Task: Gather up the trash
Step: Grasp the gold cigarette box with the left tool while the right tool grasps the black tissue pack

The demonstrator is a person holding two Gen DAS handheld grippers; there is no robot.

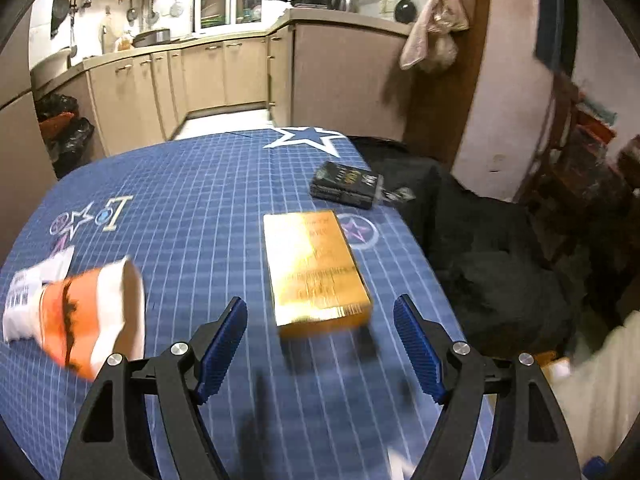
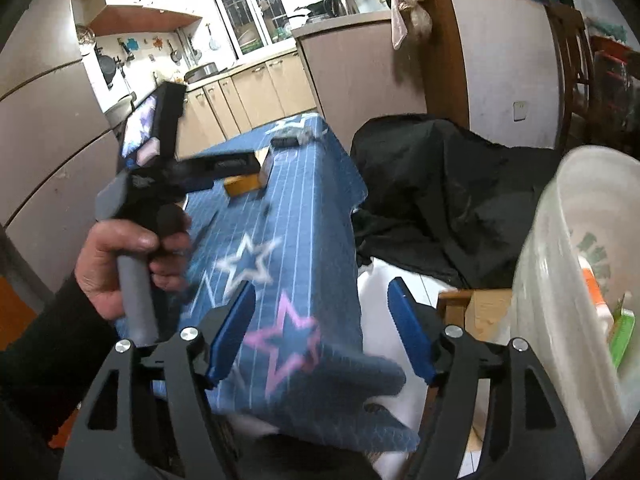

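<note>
1. The left tool (image 1: 320,350) stood with its jaws wide and nothing between them, angled down over the blue gridded desk (image 1: 192,184); its blue pads (image 1: 224,344) touched no object
2. A gold box (image 1: 316,268) lay flat on the desk just beyond the open jaws, in line with the gap; a dark packet (image 1: 346,184) lay farther off near the right edge, and an orange-and-white wrapper (image 1: 92,316) lay at the near left, with a white printed packet (image 1: 28,296) just beside it
3. The right tool (image 2: 322,330) was also parted and empty, hanging off the near right corner of the desk beside a translucent white bin (image 2: 560,264) that already held some orange and green pieces
4. In the right wrist view a hand (image 2: 120,264) gripped the handle of the left tool out over the desk
5. Judged step: the right side looked finished with a drop at the bin, while the left was lining up on the next piece
6. The next move likely called for lowering the left jaws astride the gold box and closing across its width, keeping it level
</note>
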